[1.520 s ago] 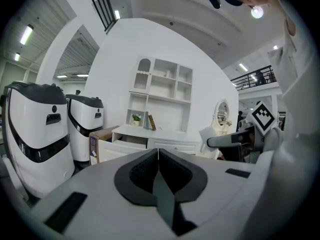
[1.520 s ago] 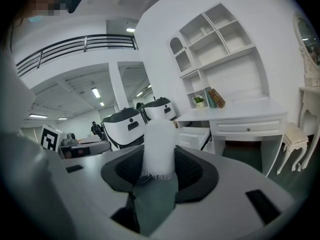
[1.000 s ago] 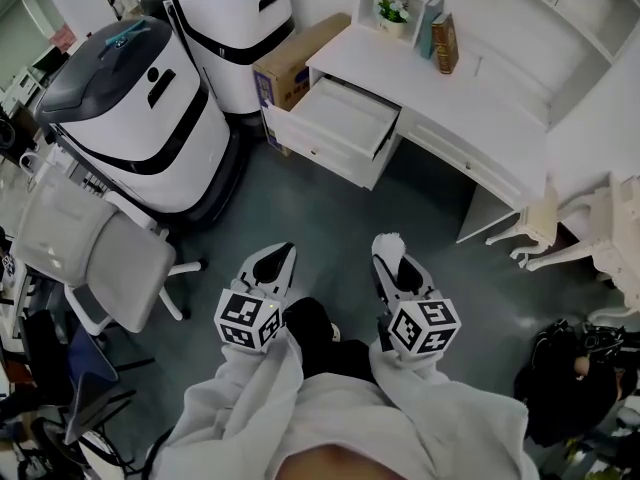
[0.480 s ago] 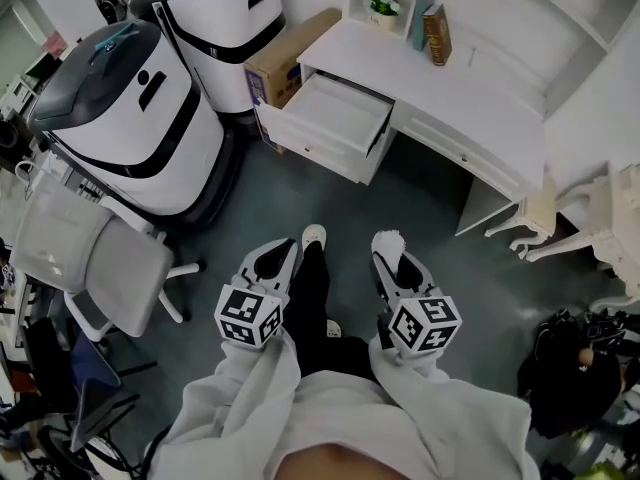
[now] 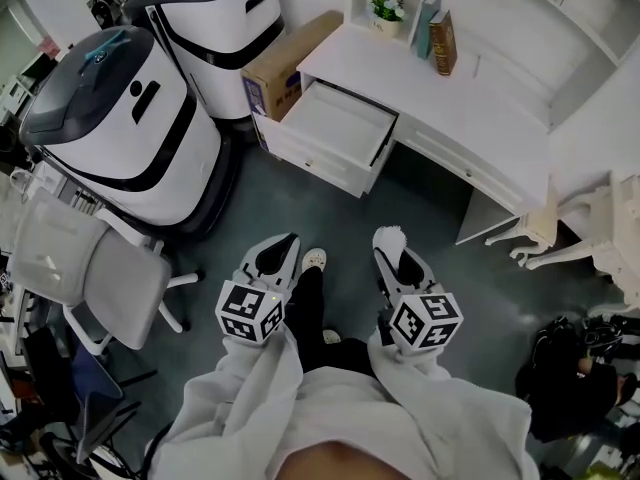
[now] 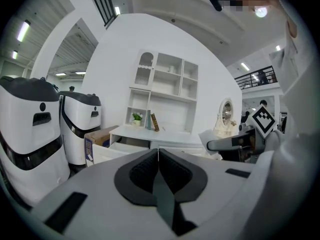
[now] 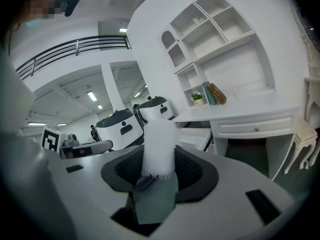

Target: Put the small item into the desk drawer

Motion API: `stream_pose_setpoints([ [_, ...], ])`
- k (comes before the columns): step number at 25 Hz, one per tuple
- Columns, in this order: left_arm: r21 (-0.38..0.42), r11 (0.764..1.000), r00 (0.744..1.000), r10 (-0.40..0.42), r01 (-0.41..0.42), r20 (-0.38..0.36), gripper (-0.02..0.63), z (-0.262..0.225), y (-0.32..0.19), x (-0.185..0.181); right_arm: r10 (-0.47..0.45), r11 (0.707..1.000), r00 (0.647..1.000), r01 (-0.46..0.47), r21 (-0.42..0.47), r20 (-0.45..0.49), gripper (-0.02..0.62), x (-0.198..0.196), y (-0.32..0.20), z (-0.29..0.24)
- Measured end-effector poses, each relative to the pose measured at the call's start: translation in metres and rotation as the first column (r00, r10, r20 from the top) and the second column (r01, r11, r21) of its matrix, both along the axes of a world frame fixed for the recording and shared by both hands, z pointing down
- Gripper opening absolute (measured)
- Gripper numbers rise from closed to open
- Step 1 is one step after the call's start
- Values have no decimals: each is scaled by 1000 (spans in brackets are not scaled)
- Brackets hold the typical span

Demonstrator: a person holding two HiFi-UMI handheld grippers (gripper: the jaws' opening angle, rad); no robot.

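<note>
My right gripper (image 5: 393, 245) is shut on a small white fuzzy item (image 5: 390, 239), which stands up between its jaws (image 7: 159, 149). My left gripper (image 5: 280, 253) is shut with nothing between its jaws; they meet in the left gripper view (image 6: 158, 156). Ahead stands a white desk (image 5: 470, 98) whose drawer (image 5: 335, 128) is pulled out and looks bare inside. Both grippers hang over the grey floor, well short of the drawer. The drawer also shows in the right gripper view (image 7: 197, 136).
Two large white and black machines (image 5: 120, 118) stand at the left, a cardboard box (image 5: 285, 58) beside the drawer. A plant (image 5: 385, 10) and books (image 5: 442, 40) sit on the desk. A white office chair (image 5: 85, 273) is at left, a white stool (image 5: 560, 218) at right.
The view has shifted slightly; the desk and drawer sit a little nearer. My foot has swung forward and drawn back between the grippers. Both grippers keep their hold and place.
</note>
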State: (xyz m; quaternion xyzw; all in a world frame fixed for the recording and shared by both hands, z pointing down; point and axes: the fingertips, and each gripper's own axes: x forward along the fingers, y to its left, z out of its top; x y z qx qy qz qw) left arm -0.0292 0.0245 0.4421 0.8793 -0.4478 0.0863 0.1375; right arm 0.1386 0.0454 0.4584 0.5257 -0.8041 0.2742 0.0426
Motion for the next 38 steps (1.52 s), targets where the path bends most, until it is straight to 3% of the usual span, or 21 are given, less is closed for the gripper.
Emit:
stream_pose_setpoints([
  [18, 12, 999, 998, 50, -50, -22, 17, -20, -150, -6, 72, 997, 997, -72, 6, -22, 189, 0, -131, -24],
  [38, 1, 996, 995, 93, -93, -32, 17, -11, -277, -20, 92, 996, 995, -92, -10, -33, 189, -20, -252, -13],
])
